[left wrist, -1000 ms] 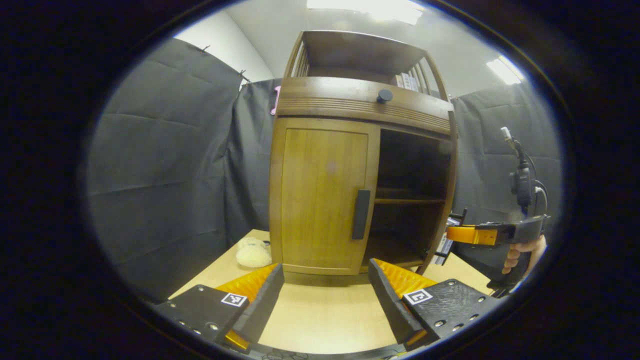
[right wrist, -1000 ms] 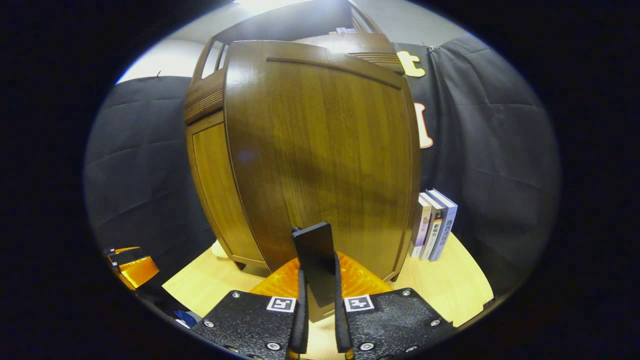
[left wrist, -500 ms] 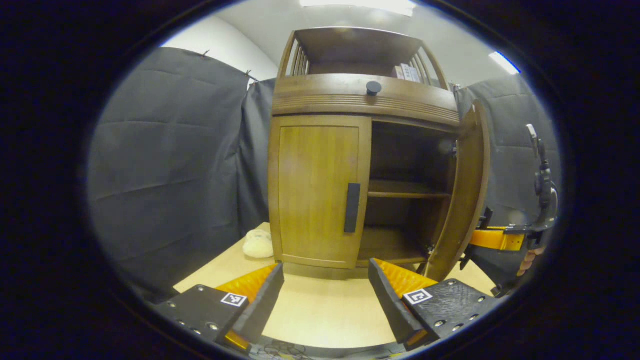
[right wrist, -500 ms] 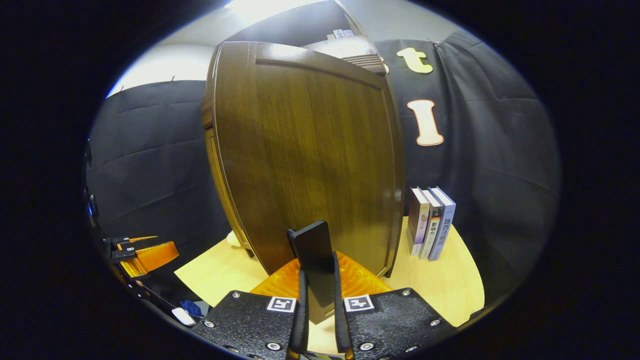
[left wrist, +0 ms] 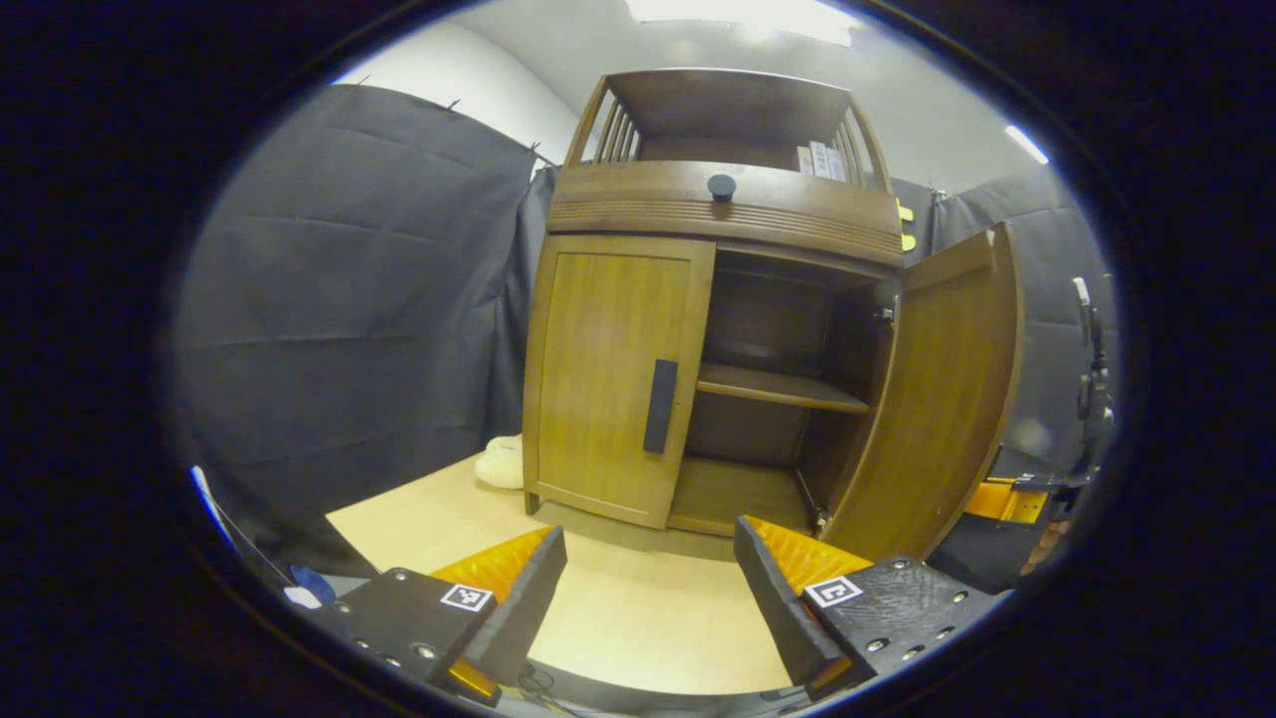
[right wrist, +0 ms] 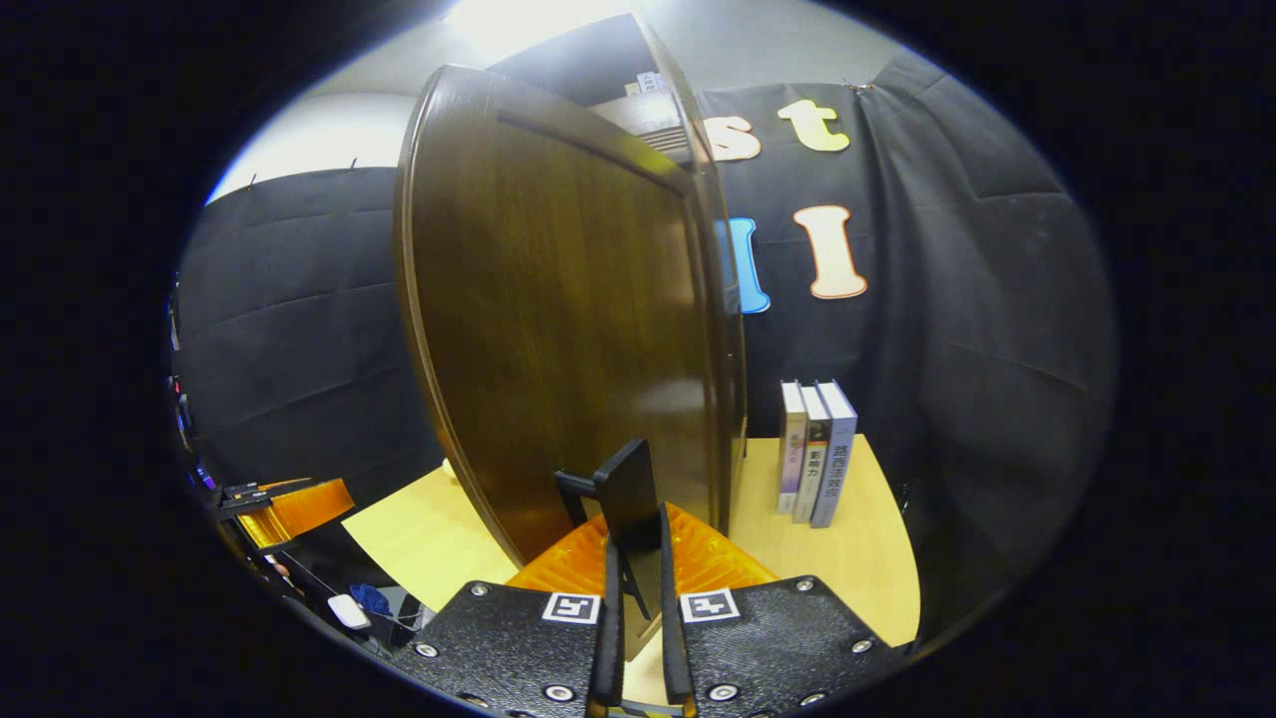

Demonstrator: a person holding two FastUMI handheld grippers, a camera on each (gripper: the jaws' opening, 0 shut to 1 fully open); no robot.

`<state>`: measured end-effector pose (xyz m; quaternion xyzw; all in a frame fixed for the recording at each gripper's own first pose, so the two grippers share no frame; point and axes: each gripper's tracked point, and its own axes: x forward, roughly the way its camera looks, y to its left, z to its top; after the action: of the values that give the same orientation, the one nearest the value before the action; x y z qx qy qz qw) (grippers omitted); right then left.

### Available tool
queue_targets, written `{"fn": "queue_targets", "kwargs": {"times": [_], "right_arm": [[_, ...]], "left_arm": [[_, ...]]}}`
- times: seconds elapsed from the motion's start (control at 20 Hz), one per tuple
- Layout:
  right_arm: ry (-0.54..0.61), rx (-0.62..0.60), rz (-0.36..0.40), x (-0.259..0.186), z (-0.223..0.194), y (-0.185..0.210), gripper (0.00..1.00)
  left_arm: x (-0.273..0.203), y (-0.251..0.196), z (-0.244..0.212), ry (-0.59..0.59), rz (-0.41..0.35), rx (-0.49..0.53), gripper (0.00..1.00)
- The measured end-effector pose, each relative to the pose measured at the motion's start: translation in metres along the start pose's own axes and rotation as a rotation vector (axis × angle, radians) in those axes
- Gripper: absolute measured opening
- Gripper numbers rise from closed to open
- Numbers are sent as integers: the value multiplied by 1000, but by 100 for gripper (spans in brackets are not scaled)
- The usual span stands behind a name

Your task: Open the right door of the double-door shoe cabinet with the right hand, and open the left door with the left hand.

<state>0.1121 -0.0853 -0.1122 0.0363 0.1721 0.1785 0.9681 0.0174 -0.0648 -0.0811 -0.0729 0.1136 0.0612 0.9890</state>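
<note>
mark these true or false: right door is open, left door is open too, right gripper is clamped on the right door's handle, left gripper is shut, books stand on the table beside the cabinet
1. The right door is open. True.
2. The left door is open too. False: it sits closed, its handle untouched.
3. The right gripper is clamped on the right door's handle. True: both fingers press on it.
4. The left gripper is shut. False: its fingers stand wide apart, holding nothing.
5. Books stand upright on the table beside the cabinet. True.

Black textured plates studded with silver screws are seen on the left gripper (left wrist: 648, 598) and right gripper (right wrist: 635, 598); each plate is marked with a square black-and-white tag.
</note>
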Motion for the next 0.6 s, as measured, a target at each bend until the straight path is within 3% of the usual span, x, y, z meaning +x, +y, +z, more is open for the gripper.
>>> {"fn": "queue_targets", "kwargs": {"times": [0.15,0.35,0.6], "right_arm": [[-2,33,-13,-2,0,-31,12],[-9,52,62,-3,4,-45,8],[-26,25,22,-5,3,-47,8]], "left_arm": [[0,-3,3,-5,-5,35,100],[-3,-3,2,2,-14,63,100],[-5,3,3,1,13,67,97]]}}
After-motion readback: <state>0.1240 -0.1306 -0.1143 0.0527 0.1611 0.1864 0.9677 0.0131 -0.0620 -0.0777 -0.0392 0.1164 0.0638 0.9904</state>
